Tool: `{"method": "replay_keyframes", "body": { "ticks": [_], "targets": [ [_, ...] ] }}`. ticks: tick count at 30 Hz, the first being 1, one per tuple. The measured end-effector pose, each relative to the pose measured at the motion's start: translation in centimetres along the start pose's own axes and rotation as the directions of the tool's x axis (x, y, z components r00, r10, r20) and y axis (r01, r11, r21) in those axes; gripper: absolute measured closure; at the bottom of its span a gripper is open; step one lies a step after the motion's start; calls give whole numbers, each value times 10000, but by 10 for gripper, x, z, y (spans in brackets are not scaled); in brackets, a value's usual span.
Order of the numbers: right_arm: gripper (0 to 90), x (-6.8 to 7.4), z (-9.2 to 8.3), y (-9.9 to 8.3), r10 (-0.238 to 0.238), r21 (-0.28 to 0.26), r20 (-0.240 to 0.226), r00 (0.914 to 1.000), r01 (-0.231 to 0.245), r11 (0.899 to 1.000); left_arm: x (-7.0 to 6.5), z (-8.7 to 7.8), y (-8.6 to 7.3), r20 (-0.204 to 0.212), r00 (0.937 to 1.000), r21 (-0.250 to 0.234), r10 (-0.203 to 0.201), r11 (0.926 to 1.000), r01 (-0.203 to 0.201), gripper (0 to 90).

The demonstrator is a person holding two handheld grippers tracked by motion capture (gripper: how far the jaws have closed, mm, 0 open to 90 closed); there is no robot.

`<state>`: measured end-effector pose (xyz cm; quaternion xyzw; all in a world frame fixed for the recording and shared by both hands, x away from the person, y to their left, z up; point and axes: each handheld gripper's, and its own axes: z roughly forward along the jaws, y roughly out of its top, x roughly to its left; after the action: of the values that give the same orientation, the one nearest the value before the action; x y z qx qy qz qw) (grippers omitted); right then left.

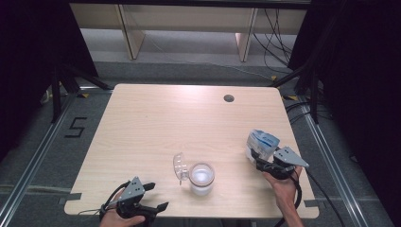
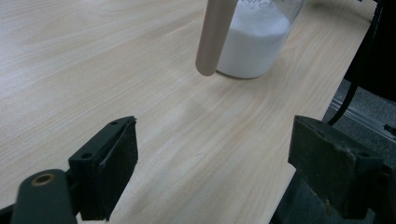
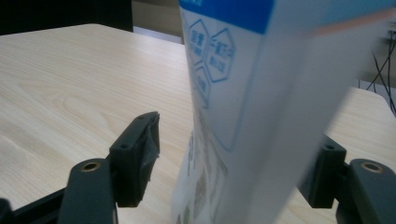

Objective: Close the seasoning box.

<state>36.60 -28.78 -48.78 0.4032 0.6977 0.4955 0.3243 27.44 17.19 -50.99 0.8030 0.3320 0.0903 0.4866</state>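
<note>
Right gripper (image 1: 261, 161) jaws spread around white-and-blue pouch (image 1: 261, 144), not pinching; could topple. Left gripper (image 1: 158, 196) jaws spread, empty, near jar (image 1: 202, 178).

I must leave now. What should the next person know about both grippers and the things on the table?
Left gripper: open, holding nothing, at the near left edge of the table.
Right gripper: fingers open around the white and blue carton, which stands at the near right; the left finger is clearly off it.
Glass jar: near the middle front, uncovered, with white powder inside. Clear lid lies touching its left side.
Done: carton apparently set down.
Left: probably closing the jar.
</note>
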Motion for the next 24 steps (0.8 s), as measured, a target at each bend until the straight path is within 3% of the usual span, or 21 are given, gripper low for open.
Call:
{"method": "replay_keyframes", "body": {
  "ticks": [2, 4, 5, 9, 10, 12, 13, 14, 15, 16, 17, 18, 21, 22, 24],
  "targets": [
    [316, 1, -6, 0, 414, 16, 83, 9991, -414, 9991, -1, 0, 0, -27, 9999, 17, -106, 9999, 106, 153],
    [297, -1, -10, 0, 264, -91, -25, 9996, -264, 9996, 0, 0, 0, -65, 9999, 32, -77, 10000, 77, 153],
    [290, 0, -13, 0, 265, 145, 80, 9996, -266, 9995, 0, 0, 0, -66, 10000, 66, -22, 10000, 22, 153],
    [273, 5, -21, -1, 548, 275, -77, 9985, -546, 9981, -1, 0, 0, -82, 9999, 3, -106, 9999, 106, 153],
    [268, 5, -23, -1, 375, 401, -94, 9993, -371, 9985, -1, 0, 0, -87, 9999, 0, -106, 9999, 106, 153],
    [252, 7, -26, -1, 273, 341, 105, 9996, -276, 9990, -1, 0, 0, -117, 9999, 50, -61, 10000, 62, 153],
    [244, 8, -29, 0, 431, 557, 64, 9990, -434, 9975, -1, 0, 0, -121, 9999, 49, -64, 10000, 64, 153],
    [231, 9, -29, 0, 543, 449, 79, 9985, -546, 9975, -1, 0, 0, -123, 9999, 52, -61, 10000, 62, 153],
    [227, 10, -31, 0, 359, 343, 61, 9993, -361, 9988, -1, 0, 0, -117, 9999, 33, -77, 10000, 78, 153],
    [230, 11, -33, 0, 556, 429, 108, 9984, -560, 9975, -1, 0, 0, -90, 9999, 9, -103, 9999, 103, 153],
    [228, 12, -36, 1, 392, 641, 176, 9991, -402, 9971, 0, 0, 0, -83, 10000, -1, 15, 10000, -15, 153],
    [218, 14, -38, 0, 502, 558, 171, 9986, -511, 9971, 1, 0, 0, -8, 9999, 0, 172, 9999, -172, 153],
    [213, 19, -44, 1, 555, 703, 168, 9983, -566, 9959, 1, 0, 0, -24, 10000, -27, 85, 10000, -85, 153],
    [211, 20, -46, 2, 285, 759, 137, 9995, -295, 9967, 1, 0, 0, -25, 10000, -23, 82, 10000, -82, 153],
    [201, 27, -50, 1, 479, 871, 181, 9987, -493, 9950, 1, 0, 0, -24, 10000, -67, 21, 10000, -21, 153]
  ]
}}
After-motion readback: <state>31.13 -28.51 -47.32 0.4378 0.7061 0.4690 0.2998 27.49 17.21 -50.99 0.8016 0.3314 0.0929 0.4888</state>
